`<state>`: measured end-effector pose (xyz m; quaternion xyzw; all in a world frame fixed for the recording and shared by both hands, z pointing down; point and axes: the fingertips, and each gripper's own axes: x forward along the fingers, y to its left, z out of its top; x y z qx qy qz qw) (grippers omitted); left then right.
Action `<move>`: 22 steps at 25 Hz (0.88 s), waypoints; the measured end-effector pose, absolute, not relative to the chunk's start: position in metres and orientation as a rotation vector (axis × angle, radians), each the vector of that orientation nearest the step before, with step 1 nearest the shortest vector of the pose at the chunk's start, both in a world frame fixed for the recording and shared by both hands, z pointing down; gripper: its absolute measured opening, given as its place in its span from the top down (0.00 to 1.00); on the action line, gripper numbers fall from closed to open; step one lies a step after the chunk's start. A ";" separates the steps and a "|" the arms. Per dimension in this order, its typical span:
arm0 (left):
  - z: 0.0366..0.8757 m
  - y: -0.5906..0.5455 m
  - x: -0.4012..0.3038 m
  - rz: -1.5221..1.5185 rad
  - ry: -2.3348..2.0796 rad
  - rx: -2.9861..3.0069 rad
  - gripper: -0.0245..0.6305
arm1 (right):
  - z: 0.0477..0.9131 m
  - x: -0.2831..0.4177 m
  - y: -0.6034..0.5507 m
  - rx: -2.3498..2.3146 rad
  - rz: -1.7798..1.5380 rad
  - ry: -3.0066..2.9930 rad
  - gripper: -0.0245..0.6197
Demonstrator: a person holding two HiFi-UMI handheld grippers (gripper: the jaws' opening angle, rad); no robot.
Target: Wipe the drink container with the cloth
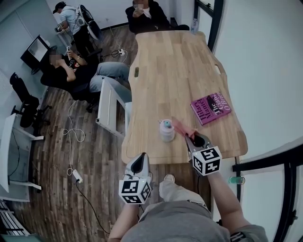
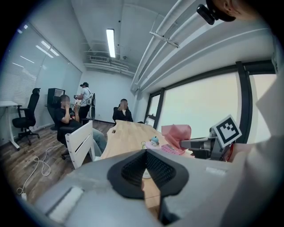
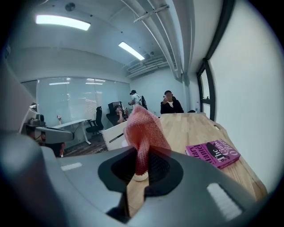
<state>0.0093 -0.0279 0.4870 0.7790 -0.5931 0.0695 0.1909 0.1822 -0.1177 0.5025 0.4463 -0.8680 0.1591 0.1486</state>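
Note:
The drink container [image 1: 166, 131], a small pale cup with a light blue top, stands near the front edge of the wooden table [image 1: 170, 66]. My right gripper [image 1: 192, 137] is shut on a pink mesh cloth [image 1: 182, 126], which it holds up just right of the container. In the right gripper view the cloth [image 3: 143, 131] rises from between the jaws and hides most of the container [image 3: 141, 177]. My left gripper [image 1: 141, 159] hangs off the table's front edge, left of the container, with its jaws shut on nothing. The left gripper view shows the container [image 2: 154, 141] and cloth [image 2: 177, 133] ahead.
A magenta book [image 1: 211, 108] lies on the table right of the container. A white chair [image 1: 109, 107] stands at the table's left side. One person sits at the far end of the table [image 1: 145, 14]; others are by the left wall [image 1: 71, 61]. Cables run over the floor.

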 end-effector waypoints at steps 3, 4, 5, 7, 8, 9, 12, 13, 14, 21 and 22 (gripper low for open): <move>0.483 -0.024 0.008 0.189 -1.676 2.191 0.96 | 0.505 0.173 -0.112 1.226 0.434 -2.502 0.91; 0.482 -0.023 0.007 0.186 -1.680 2.190 0.96 | 0.507 0.171 -0.111 1.209 0.429 -2.500 0.91; 0.482 -0.023 0.006 0.183 -1.684 2.188 0.96 | 0.509 0.168 -0.110 1.192 0.424 -2.498 0.91; 0.482 -0.022 0.004 0.182 -1.691 2.184 0.96 | 0.515 0.164 -0.110 1.159 0.413 -2.487 0.91; 0.483 -0.021 0.004 0.183 -1.693 2.183 0.96 | 0.519 0.162 -0.111 1.142 0.407 -2.477 0.91; 0.484 -0.021 0.004 0.184 -1.693 2.182 0.96 | 0.524 0.160 -0.111 1.124 0.403 -2.466 0.91; 0.485 -0.023 0.004 0.186 -1.690 2.184 0.96 | 0.536 0.156 -0.114 1.078 0.403 -2.433 0.91; 0.485 -0.024 0.005 0.186 -1.688 2.185 0.96 | 0.538 0.155 -0.115 1.066 0.405 -2.426 0.91; 0.485 -0.026 0.005 0.185 -1.686 2.186 0.96 | 0.540 0.154 -0.116 1.057 0.408 -2.419 0.91; 0.484 -0.035 -0.001 0.182 -1.698 2.179 0.96 | 0.555 0.152 -0.125 1.021 0.413 -2.373 0.91; 0.484 -0.036 -0.003 0.180 -1.701 2.177 0.96 | 0.557 0.151 -0.127 1.014 0.411 -2.366 0.91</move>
